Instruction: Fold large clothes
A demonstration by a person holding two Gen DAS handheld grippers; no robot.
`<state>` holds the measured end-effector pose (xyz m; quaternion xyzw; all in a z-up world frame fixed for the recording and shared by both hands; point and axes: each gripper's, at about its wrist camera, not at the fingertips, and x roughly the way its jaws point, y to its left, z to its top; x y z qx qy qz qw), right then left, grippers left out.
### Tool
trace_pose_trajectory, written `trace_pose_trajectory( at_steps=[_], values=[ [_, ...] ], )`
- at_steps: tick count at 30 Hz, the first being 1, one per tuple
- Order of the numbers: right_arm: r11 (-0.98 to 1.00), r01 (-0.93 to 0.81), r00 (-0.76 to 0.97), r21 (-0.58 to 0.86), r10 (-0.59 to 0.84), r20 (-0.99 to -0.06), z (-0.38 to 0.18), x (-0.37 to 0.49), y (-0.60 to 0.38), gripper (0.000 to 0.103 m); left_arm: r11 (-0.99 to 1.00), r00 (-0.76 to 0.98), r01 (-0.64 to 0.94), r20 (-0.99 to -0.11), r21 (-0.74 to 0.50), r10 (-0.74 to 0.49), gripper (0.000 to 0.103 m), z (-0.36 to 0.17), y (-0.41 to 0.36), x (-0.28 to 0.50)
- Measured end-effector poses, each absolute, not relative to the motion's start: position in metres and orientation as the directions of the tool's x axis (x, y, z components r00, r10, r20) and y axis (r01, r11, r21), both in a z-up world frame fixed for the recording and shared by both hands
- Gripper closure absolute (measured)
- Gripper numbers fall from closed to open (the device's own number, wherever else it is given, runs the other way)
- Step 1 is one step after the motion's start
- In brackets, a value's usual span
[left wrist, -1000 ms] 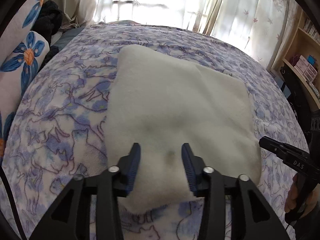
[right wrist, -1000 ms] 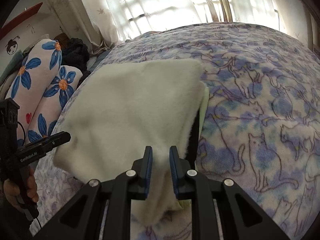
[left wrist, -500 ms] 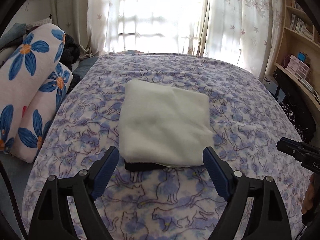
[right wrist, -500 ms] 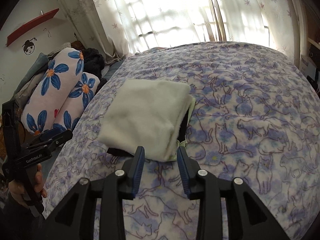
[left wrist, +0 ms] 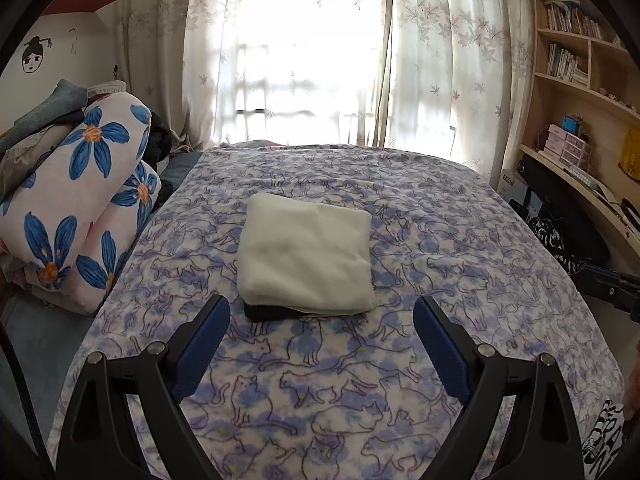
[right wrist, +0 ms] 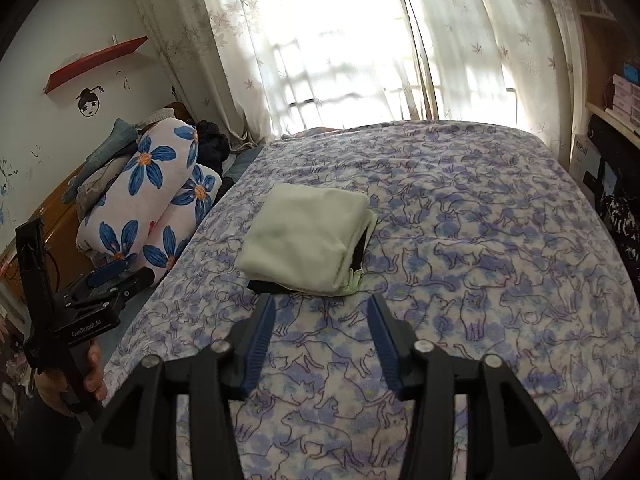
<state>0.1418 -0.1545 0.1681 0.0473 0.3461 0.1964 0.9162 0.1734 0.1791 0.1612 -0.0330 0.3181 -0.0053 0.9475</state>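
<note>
a: where does the task's thing lie? the folded cream garment (left wrist: 306, 254) rests flat on the bed (left wrist: 460, 240), about mid-width of the cat-print cover, a dark layer showing under its near edge. the flower-print bedding roll (left wrist: 84, 200) lies well apart, off the bed's left side.

b: and the grippers? the left gripper (left wrist: 320, 338) has its jaws wide apart with nothing between them. the right gripper (right wrist: 322, 334) is parted too, less widely, and equally empty. both hang above the bare cover, short of the garment's near edge. in the right wrist view the left gripper (right wrist: 106, 286) shows at the left edge with the person's hand (right wrist: 74, 380) on its handle.

a: how is this step best done? judged from the neat square, the fold looks finished and the step is a clean retreat: keep the jaws clear of the pile so no corner drags, and check that the right edge, where layers peek out, stays stacked.

b: what differs from the earlier frames? a second ago both grippers sat close over the fabric, the right nearly shut at it. both have just been opening, and the garment now appears farther off.
</note>
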Motion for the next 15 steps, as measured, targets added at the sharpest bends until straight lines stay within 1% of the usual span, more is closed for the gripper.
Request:
trace_pose_trajectory(
  at_steps=[1,3,6,9,11,15],
  values=[
    [0.920,-0.327,0.692,0.217,0.390,-0.608,0.167,0.132,-0.157,0.037,0.998,0.797,-0.008,-0.602,-0.069,-0.035,0.010,0.162,0.175,0.163],
    [0.921,-0.319,0.694,0.223,0.388,-0.607,0.159,0.116,-0.161,0.034,0.998,0.796,0.005,-0.603,-0.062,-0.042,0.006,0.158,0.166,0.140],
    [0.931,-0.286,0.690,0.227,0.365,-0.626,0.136,0.094,-0.167,0.033,1.000,0.803,-0.015,-0.596,-0.008,0.007,0.005,0.145,0.150,0.106],
    [0.950,-0.244,0.693,0.197,0.313,-0.650,0.106,0.068,-0.170,0.032,0.998,0.805,-0.061,-0.590,0.021,0.062,0.004,0.125,0.135,0.069],
    [0.959,-0.217,0.686,0.181,0.282,-0.671,0.084,0.052,-0.172,0.032,0.996,0.795,-0.088,-0.601,0.008,0.075,0.004,0.107,0.127,0.048],
    [0.971,-0.157,0.663,0.180,0.239,-0.709,0.039,0.021,-0.174,0.030,0.994,0.785,-0.093,-0.619,-0.063,0.034,0.004,0.072,0.114,0.020]
  ],
)
